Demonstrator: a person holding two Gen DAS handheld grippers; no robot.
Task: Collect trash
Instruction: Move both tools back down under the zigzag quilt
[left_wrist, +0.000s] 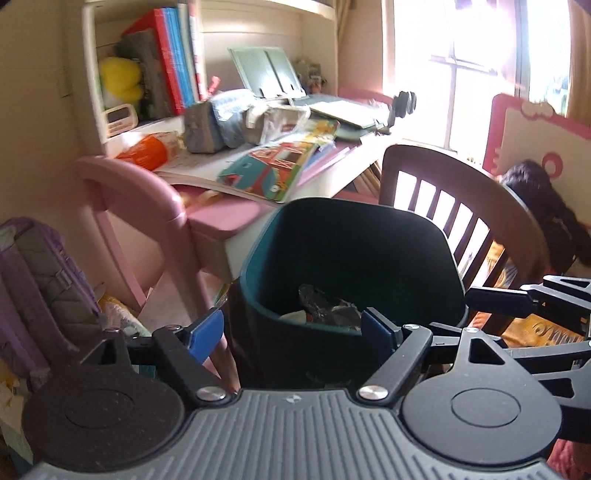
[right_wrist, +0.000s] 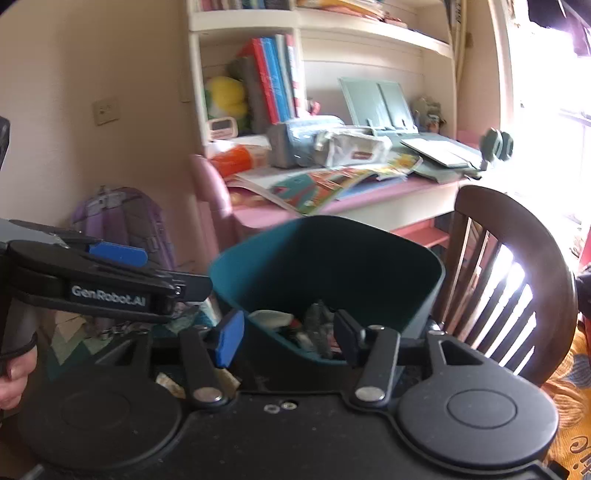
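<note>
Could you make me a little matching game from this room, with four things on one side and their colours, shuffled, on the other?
Things:
1. trash bin
2. backpack
3. soft toy on the shelf
4. chair

Colours:
A. dark brown
B. yellow
C. dark teal
D. purple

Pairs: 1-C, 2-D, 3-B, 4-A. The bin stands in front of the pink desk with trash already inside, the backpack sits to its left by the wall, and the chair is on its right.
</note>
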